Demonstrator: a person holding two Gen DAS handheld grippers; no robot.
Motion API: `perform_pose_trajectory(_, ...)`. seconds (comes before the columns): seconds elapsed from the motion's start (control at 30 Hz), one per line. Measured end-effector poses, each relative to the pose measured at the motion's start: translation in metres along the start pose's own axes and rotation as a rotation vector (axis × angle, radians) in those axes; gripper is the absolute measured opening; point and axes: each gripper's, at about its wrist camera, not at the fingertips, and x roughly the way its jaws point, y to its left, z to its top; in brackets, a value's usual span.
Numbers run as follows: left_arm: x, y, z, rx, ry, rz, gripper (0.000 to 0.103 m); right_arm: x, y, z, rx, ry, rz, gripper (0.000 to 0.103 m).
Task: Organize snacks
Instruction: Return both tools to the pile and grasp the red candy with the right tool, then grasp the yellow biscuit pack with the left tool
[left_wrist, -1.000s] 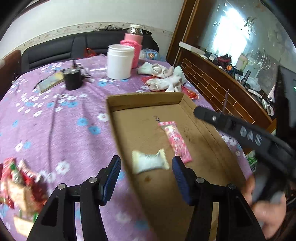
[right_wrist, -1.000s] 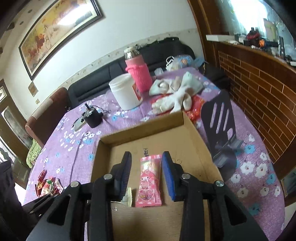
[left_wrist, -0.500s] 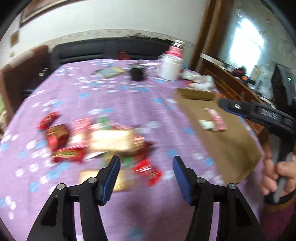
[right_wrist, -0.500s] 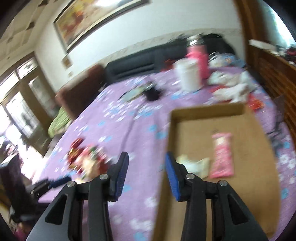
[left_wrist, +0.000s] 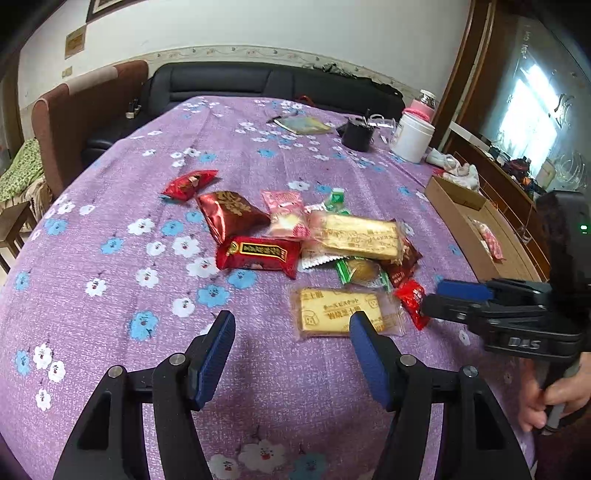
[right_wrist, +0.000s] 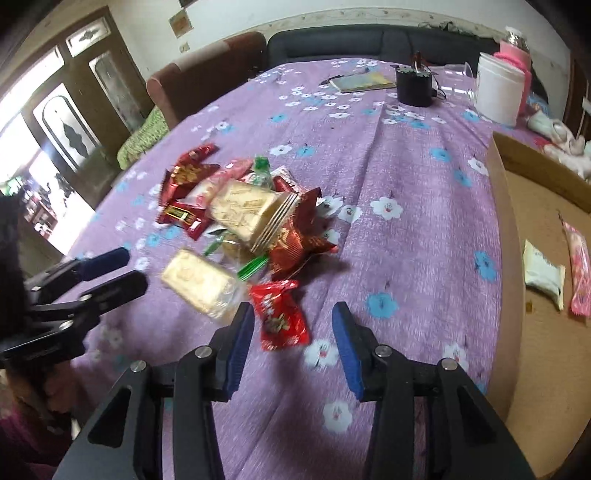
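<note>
A pile of wrapped snacks (left_wrist: 295, 236) lies on the purple flowered tablecloth (left_wrist: 110, 280); the pile also shows in the right wrist view (right_wrist: 240, 218). My left gripper (left_wrist: 291, 332) is open and empty, just short of a yellow biscuit pack (left_wrist: 340, 312). My right gripper (right_wrist: 293, 325) is open and empty, with a small red candy packet (right_wrist: 280, 314) lying between its fingertips. A cardboard tray (right_wrist: 506, 258) on the right holds a white packet (right_wrist: 543, 278) and a pink packet (right_wrist: 578, 269).
A white jar (left_wrist: 412, 136), a pink flask (right_wrist: 517, 59), a black cup (left_wrist: 356, 134), a booklet (left_wrist: 304, 125) and white cloths (left_wrist: 454, 168) sit at the far side. A black sofa (left_wrist: 258, 83) stands behind the table. A wooden sideboard (left_wrist: 517, 184) is to the right.
Both grippers swung left from over the cardboard tray to the snack pile and came down close to it. Both stayed open and empty.
</note>
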Motion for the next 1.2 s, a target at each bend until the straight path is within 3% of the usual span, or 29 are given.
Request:
perform_pose_trajectory(0.07,0.002,-0.005,0.000,0.009,0.019,-0.019,0.068,0.006,0.002,-0.001,-0.031,-0.002,-0.009,0.043)
perform_pose_trajectory(0.13,0.005,-0.011,-0.001,0.031,0.036,-0.018,0.076,0.011,0.007,-0.001,-0.062,-0.018,-0.024,0.043)
perform_pose_trajectory(0.23,0.010,-0.019,0.001,0.047,0.042,-0.006,0.082,0.011,0.010,-0.006,-0.111,-0.041,-0.071,0.019)
perform_pose_trajectory(0.27,0.013,-0.022,0.002,0.055,0.050,-0.002,0.082,0.010,0.009,-0.006,-0.114,-0.047,-0.080,0.018)
perform_pose_trajectory(0.4,0.026,-0.036,0.008,0.108,0.085,0.021,0.091,0.001,-0.014,-0.005,-0.032,-0.068,-0.019,0.018)
perform_pose_trajectory(0.57,0.050,-0.044,0.014,0.136,0.108,0.073,0.091,-0.008,-0.031,-0.005,0.029,-0.093,0.024,0.018)
perform_pose_trajectory(0.7,0.043,-0.049,0.009,0.136,0.157,-0.031,0.091,-0.011,-0.036,-0.004,0.049,-0.106,0.034,0.018)
perform_pose_trajectory(0.77,0.032,-0.056,-0.001,0.159,0.206,-0.136,0.091,-0.013,-0.040,-0.003,0.065,-0.110,0.043,0.018)
perform_pose_trajectory(0.83,0.018,-0.064,-0.008,0.209,0.200,-0.186,0.091,-0.017,-0.044,-0.002,0.079,-0.121,0.045,0.018)
perform_pose_trajectory(1.0,0.005,-0.064,-0.001,0.316,0.081,-0.045,0.091,-0.022,-0.046,-0.002,0.092,-0.137,0.057,0.018)
perform_pose_trajectory(1.2,0.035,-0.070,0.012,0.494,0.133,-0.115,0.091,-0.023,-0.048,-0.004,0.098,-0.136,0.069,0.018)
